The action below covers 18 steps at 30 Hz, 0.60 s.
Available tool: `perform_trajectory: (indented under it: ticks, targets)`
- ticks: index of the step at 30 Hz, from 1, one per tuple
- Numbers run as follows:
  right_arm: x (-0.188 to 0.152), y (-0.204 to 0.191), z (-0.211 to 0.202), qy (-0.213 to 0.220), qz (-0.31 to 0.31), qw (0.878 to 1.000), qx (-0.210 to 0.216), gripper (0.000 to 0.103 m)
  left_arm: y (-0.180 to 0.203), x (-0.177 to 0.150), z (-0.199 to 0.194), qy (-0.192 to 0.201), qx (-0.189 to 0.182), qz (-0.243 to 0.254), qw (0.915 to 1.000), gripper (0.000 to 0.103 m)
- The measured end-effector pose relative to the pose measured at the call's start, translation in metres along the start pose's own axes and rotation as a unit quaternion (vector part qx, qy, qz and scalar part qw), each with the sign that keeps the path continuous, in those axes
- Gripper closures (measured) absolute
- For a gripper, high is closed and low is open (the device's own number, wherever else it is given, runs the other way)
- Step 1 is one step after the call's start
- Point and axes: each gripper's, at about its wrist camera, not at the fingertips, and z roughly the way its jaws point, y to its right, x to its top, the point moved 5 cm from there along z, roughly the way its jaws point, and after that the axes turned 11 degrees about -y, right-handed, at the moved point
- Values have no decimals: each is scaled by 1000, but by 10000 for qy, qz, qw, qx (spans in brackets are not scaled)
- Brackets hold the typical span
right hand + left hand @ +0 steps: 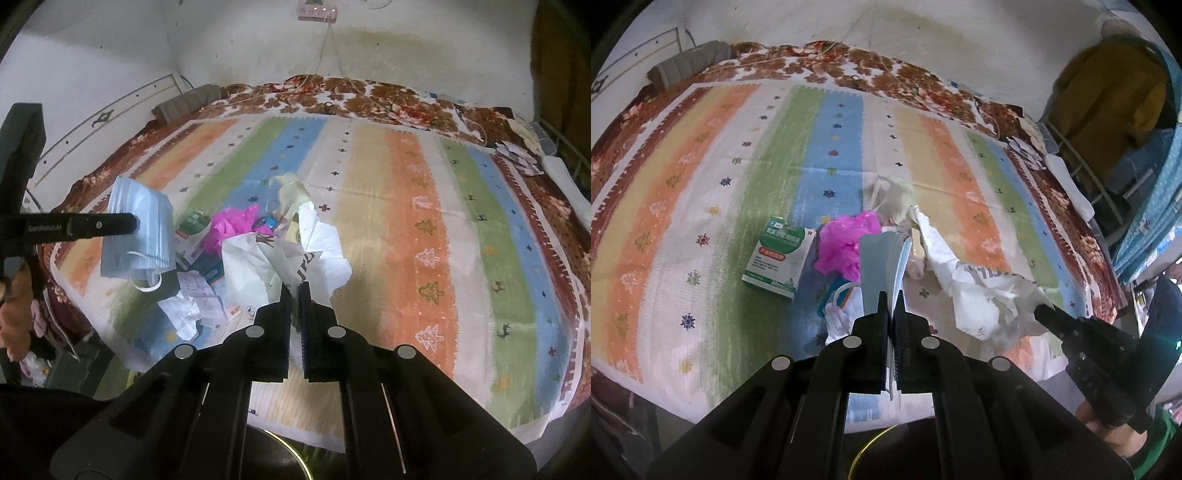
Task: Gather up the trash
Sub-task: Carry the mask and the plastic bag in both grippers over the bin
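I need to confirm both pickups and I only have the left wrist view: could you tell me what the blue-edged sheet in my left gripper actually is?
Observer: A pale blue face mask, ear loop dangling, pinched at its edge by the left gripper.
Operator: Thank you. Is the right gripper really holding the white bag?
Observer: Yes, the right gripper is shut on the white plastic bag.
Operator: Anything behind the mask?
Observer: Crumpled printed paper lies on the striped cover.
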Motion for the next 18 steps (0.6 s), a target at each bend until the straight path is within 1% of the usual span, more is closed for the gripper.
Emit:
perform_trajectory:
  ticks: [4, 7, 11, 18]
  targets:
    - [-6, 1, -16, 75, 110, 9999, -11, 99, 8, -11, -13, 90, -7, 113, 9999, 101]
    - [-11, -2, -30, 204, 27, 9998, -79, 99, 11, -18, -19, 117, -98, 114, 9998, 101]
    - [-19, -10, -47, 284, 17, 9996, -12, 99, 21, -32, -30, 165, -275, 154, 9994, 101]
    - [-37, -26, -71, 449, -121, 9989, 17, 99, 43, -60, -50, 336, -461, 377, 9977, 101]
